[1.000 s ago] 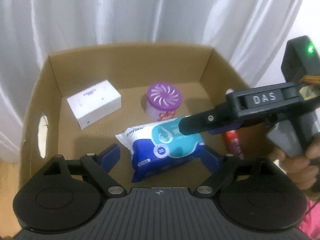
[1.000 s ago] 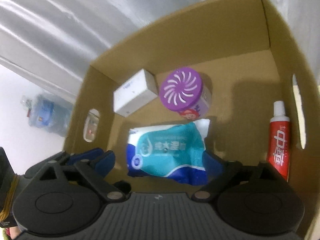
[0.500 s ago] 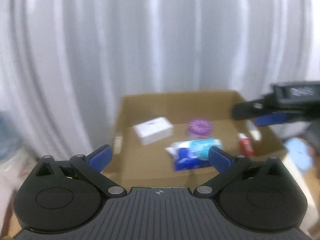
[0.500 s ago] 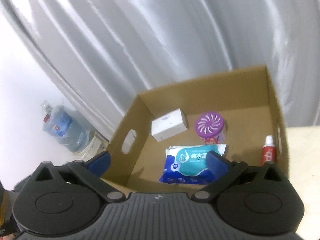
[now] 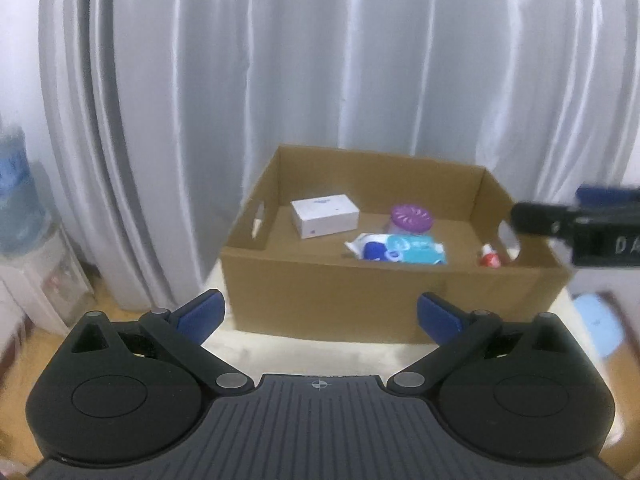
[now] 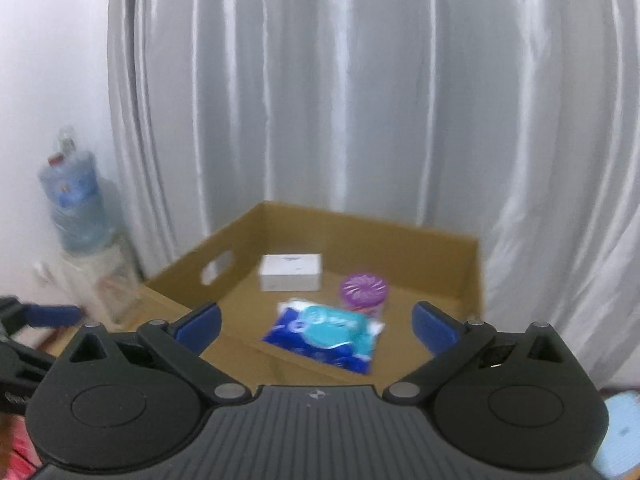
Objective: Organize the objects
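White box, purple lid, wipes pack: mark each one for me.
White box (image 5: 325,216), left wrist view, on its top face.
Purple lid (image 5: 412,217), left wrist view, on the middle of the swirl top.
Wipes pack (image 6: 326,330), right wrist view, on the teal front panel.

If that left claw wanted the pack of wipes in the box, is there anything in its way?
Only the box's near wall. The wipes lie on the box floor just behind it, so the open left gripper would have to go over the rim and down. Above the wipes nothing shows.
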Action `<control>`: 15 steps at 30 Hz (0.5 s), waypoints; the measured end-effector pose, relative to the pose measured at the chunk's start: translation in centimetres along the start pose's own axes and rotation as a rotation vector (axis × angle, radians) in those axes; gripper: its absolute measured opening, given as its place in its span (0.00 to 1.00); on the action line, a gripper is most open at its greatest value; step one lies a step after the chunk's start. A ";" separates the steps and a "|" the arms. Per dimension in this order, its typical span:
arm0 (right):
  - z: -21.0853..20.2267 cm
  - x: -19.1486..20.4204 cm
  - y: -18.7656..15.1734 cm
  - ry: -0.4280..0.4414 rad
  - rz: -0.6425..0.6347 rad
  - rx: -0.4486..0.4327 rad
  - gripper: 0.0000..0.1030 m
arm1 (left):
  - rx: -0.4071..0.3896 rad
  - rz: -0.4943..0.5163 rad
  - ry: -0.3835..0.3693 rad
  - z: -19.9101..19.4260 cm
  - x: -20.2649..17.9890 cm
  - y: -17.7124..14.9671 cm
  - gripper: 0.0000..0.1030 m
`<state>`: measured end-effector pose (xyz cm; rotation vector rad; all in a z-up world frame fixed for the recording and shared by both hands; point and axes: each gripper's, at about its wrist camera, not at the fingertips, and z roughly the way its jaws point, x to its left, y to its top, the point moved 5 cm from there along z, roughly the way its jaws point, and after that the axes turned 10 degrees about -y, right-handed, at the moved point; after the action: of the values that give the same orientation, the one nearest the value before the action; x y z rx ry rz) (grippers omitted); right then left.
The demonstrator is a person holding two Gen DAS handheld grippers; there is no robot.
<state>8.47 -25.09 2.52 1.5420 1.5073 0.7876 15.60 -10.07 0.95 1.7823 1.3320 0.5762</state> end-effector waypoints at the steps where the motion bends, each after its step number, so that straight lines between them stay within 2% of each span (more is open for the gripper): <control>1: -0.2 0.0 0.0 -0.015 -0.011 -0.007 1.00 | 0.008 0.034 0.009 0.0 -0.2 0.0 1.00; 4: -0.9 0.0 -0.2 -0.047 -0.031 -0.027 1.00 | -0.010 0.102 0.051 -0.2 -0.7 -0.1 1.00; 8: -1.6 -0.1 -0.3 -0.050 -0.028 -0.038 1.00 | -0.005 0.077 0.087 -0.3 -0.4 0.0 1.00; 10: -1.4 -0.3 -0.4 -0.027 0.002 -0.018 1.00 | -0.001 0.066 0.096 -0.5 -0.2 -0.1 1.00; 15: -0.8 -1.1 -1.0 0.097 0.113 0.029 1.00 | 0.000 0.076 0.120 -0.8 0.2 -0.2 1.00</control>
<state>7.19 -26.11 2.14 1.6431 1.5178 0.9208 14.90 -9.62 1.22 1.8291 1.3491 0.7343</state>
